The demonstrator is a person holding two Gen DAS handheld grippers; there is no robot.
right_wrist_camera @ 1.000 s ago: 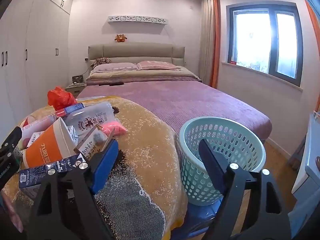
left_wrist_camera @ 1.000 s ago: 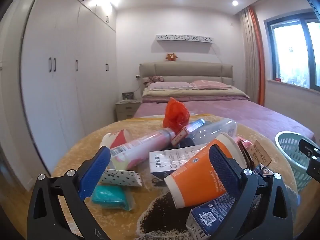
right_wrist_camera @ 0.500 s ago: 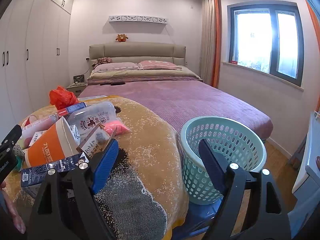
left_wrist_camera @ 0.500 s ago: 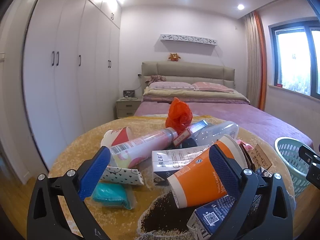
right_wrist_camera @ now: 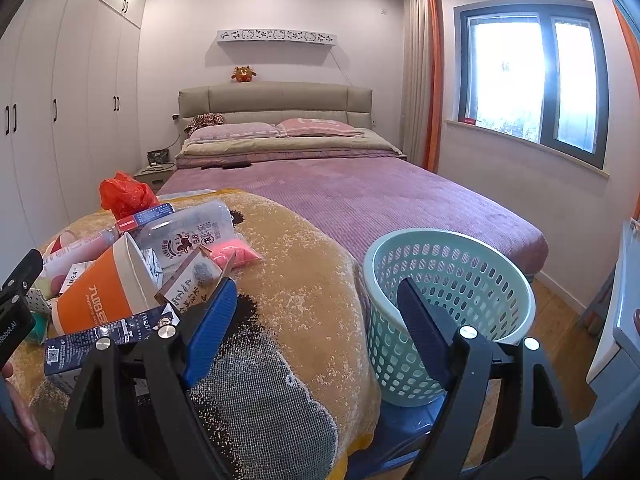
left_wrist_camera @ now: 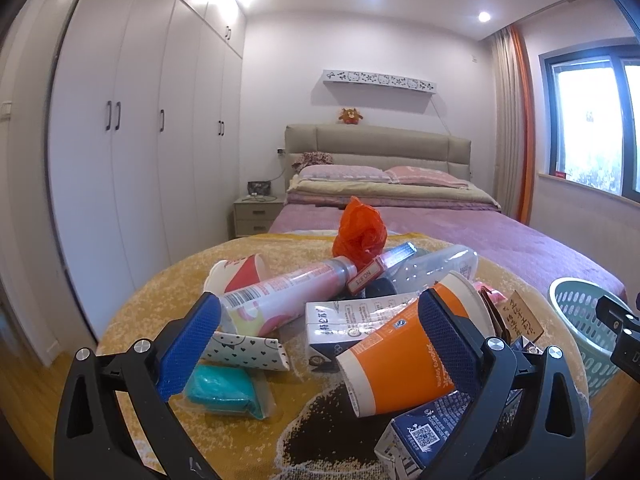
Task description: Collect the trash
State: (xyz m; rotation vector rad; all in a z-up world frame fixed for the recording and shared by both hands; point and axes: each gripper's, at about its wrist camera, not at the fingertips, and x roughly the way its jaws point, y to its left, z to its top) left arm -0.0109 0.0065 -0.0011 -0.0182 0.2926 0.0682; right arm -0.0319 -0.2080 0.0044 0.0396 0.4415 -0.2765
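Both the left gripper (left_wrist_camera: pixel 316 336) and right gripper (right_wrist_camera: pixel 314 320) are held spread and empty, since the trash pile (left_wrist_camera: pixel 352 300) is heaped on the blanket (right_wrist_camera: pixel 304 280) beside the basket (right_wrist_camera: pixel 452 276), awaiting collection.

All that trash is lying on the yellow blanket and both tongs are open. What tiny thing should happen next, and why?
Probably the left tongs should ease forward and close on the orange cup. It lies on its side at the front of the pile, nearest them, and they are open and hold nothing. The green basket waits beside the blanket, in front of the open right tongs.
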